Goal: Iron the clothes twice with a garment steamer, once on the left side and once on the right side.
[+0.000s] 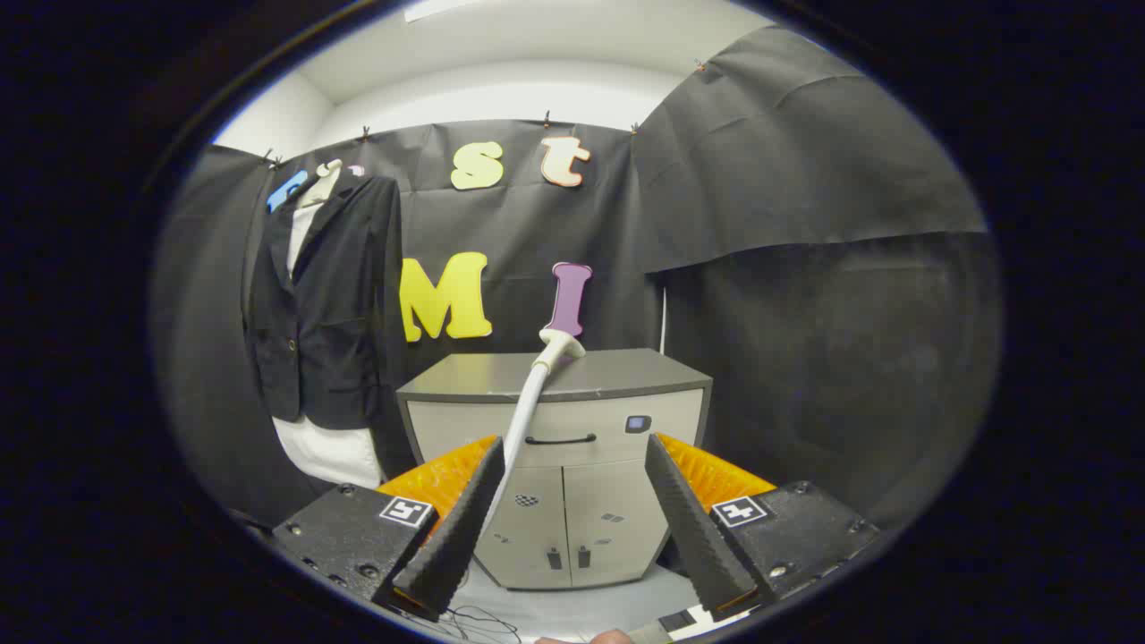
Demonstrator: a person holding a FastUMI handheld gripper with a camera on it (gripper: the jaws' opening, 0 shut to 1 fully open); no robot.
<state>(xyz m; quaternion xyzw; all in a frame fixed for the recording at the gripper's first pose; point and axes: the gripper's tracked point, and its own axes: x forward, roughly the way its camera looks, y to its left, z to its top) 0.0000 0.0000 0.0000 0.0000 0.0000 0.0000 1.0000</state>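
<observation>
**A:** Start with the tongs [572,452]. What are they doing?

**B:** They are released, the two fingers [458,519] spread wide with nothing pressed between them. They point at a grey cabinet [555,465], whose front shows through the gap.

**A:** Is anything close to the fingers?

**B:** A white hose [521,420] runs up just beside the left finger, crossing the cabinet front. I cannot tell whether it touches that finger. It ends in the garment steamer head [562,343], which rests at the top edge of the cabinet, beyond the fingertips.

**A:** Describe the cabinet.

**B:** It has a darker flat top, a drawer with a dark curved handle [560,439], and two doors below. A small dark square sits to the right of the handle on the drawer front. The cabinet stands on a pale floor [572,608].

**A:** And the clothes?

**B:** A dark jacket [322,313] hangs on the black booth wall [805,268] to the left of the cabinet, well apart from the tongs and from the steamer head. It is worn over a white garment [331,452] that shows at the collar and below the hem.

**A:** Anything nearer the camera?

**B:** Thin dark cables [474,619] lie on the floor below the left finger.
</observation>
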